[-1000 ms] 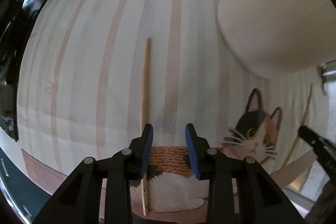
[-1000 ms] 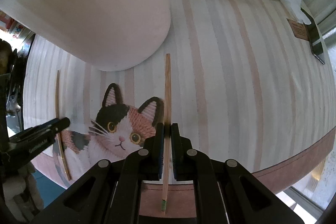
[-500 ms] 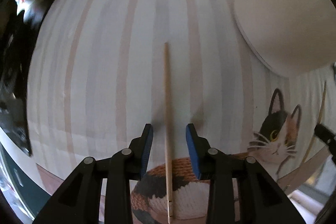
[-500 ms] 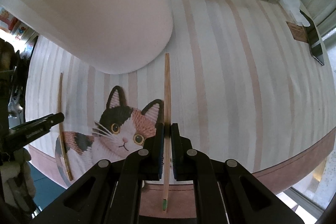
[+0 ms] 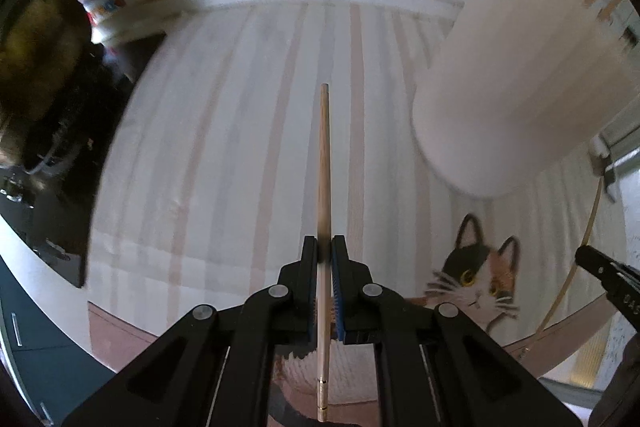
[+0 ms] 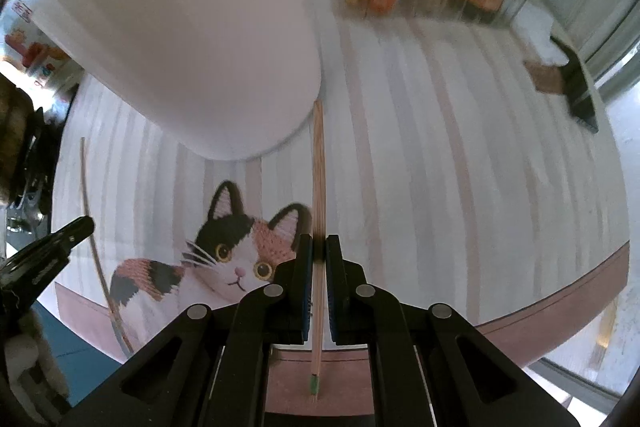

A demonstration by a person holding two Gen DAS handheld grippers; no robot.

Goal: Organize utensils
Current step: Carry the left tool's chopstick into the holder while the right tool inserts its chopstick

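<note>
The left gripper (image 5: 325,247) has just closed on a chopstick (image 5: 323,167), which runs forward between its pads over the striped cloth (image 5: 240,147). The right gripper (image 6: 315,246) is clamped on a second chopstick (image 6: 318,167), tip near the white holder (image 6: 192,27) ahead and left of it

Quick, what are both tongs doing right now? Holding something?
Left tongs: just closed, shut on a plain chopstick.
Right tongs: shut on a green-tipped chopstick.
</note>
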